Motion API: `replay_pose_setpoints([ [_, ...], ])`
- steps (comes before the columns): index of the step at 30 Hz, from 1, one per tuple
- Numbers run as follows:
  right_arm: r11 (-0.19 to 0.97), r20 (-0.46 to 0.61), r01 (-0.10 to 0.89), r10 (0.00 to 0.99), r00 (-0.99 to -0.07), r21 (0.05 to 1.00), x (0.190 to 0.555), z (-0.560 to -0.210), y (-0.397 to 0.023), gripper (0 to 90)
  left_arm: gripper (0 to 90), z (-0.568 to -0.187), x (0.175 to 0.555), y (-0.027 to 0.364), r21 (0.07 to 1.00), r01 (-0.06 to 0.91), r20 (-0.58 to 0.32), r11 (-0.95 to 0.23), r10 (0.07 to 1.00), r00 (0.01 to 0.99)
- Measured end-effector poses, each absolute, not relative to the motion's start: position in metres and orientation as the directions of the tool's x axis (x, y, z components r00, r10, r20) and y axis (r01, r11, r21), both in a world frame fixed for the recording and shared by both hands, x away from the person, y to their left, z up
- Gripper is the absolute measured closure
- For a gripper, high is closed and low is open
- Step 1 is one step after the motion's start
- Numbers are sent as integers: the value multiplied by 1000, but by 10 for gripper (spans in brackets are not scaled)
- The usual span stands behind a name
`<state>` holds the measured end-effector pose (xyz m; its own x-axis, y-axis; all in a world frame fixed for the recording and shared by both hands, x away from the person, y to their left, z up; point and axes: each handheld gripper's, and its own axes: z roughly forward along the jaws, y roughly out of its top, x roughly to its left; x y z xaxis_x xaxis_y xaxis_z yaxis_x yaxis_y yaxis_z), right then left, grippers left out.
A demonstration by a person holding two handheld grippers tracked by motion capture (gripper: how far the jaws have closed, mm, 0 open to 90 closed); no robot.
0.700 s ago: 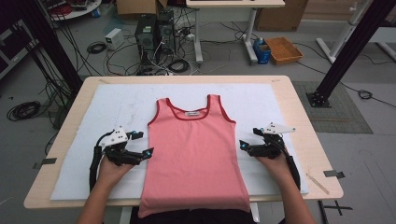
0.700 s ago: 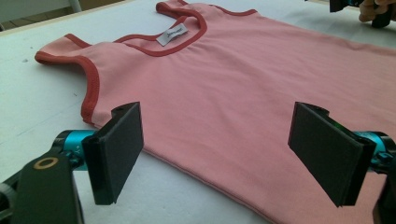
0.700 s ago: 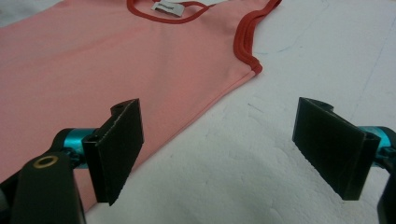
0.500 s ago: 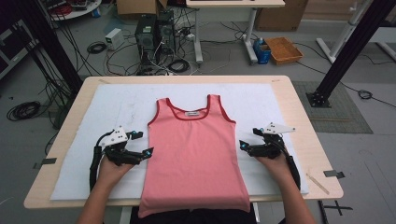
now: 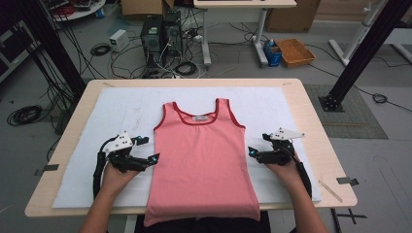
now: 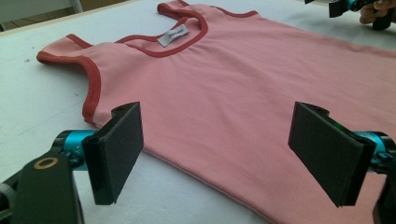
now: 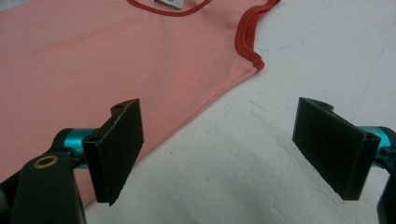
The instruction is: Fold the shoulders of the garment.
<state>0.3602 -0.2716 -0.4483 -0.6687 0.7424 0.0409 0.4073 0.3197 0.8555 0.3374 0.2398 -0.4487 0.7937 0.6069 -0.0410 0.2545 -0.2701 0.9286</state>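
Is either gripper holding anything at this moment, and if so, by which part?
Nothing is held. The left gripper and right gripper are both open, one at each side edge of the pink tank top, which lies flat on the white mat.

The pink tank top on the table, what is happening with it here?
A person holds one set of tongs in each hand beside a pink sleeveless tank top with red trim, which lies flat, neckline away from the person, on a white mat over the wooden table. The left tongs and the right tongs point at the top's side edges with jaws wide open. Nothing is gripped yet.
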Motion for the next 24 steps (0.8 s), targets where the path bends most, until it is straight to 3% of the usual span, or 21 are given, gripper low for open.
replay_pose_setpoints([
  [10, 286, 83, 433, 748, -658, 855, 362, -447, -274, 162, 182, -449, 338, 240, 928, 262, -51, -264, 606, 794],
  [24, 311, 58, 400, 723, -688, 862, 363, -428, -257, 163, 183, -449, 338, 240, 927, 260, -45, -270, 607, 793],
])
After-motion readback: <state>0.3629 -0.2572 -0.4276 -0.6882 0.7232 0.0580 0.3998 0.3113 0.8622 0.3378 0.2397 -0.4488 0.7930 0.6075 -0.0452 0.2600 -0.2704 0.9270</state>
